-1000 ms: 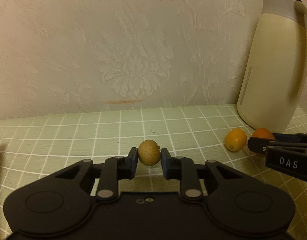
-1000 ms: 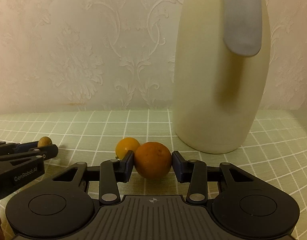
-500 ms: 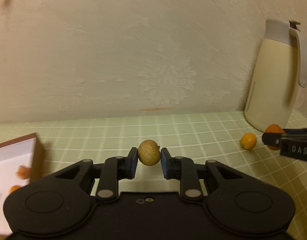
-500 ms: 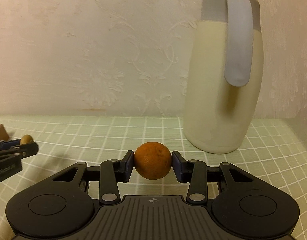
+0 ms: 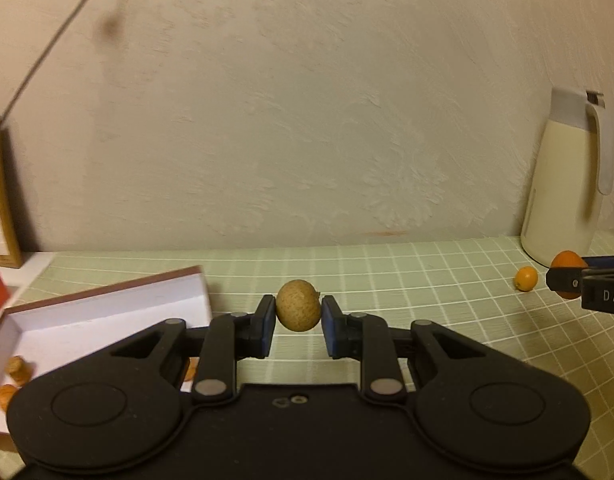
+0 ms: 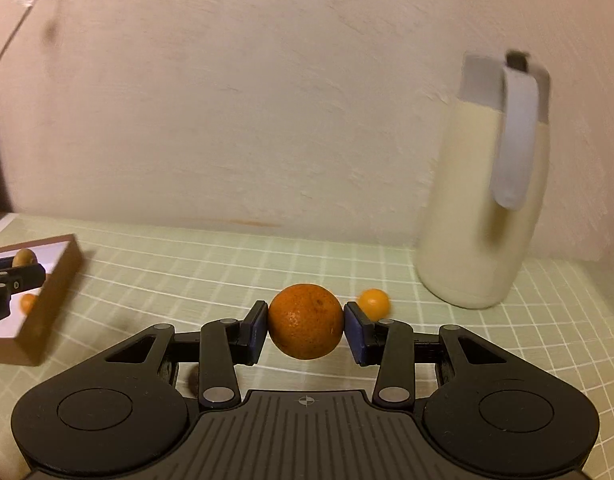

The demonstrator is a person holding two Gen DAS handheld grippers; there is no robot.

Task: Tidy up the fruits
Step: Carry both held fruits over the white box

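Green checked tablecloth is covering the table, with a pale embossed wall behind. Left gripper is clamping a small tan, speckled round fruit, jaws nearly closed, pads pressing on both sides, fruit clear of the cloth. Right gripper is pinching a bigger orange citrus, jaws partly apart because the fruit is wider, pads touching both flanks, fruit also off the cloth. Both grips are sitting across the widest part, likely so the round fruit is not slipping out during carry.

Outward from the left gripper: an open box with a white inside and brown rim is lying just to its left, already holding a few small orange and tan fruits near its lower left corner. Looks like the collecting spot, so both loads are probably heading there; the left one is much closer. In the right wrist view the box is sitting well off to the left.

One small yellow-orange fruit is still lying on the cloth just behind the right gripper, near the base of a cream jug with a grey lid and handle, standing upright by the wall. A framed picture edge is leaning at far left. Thin cord is hanging across the upper left; its purpose is not clear.
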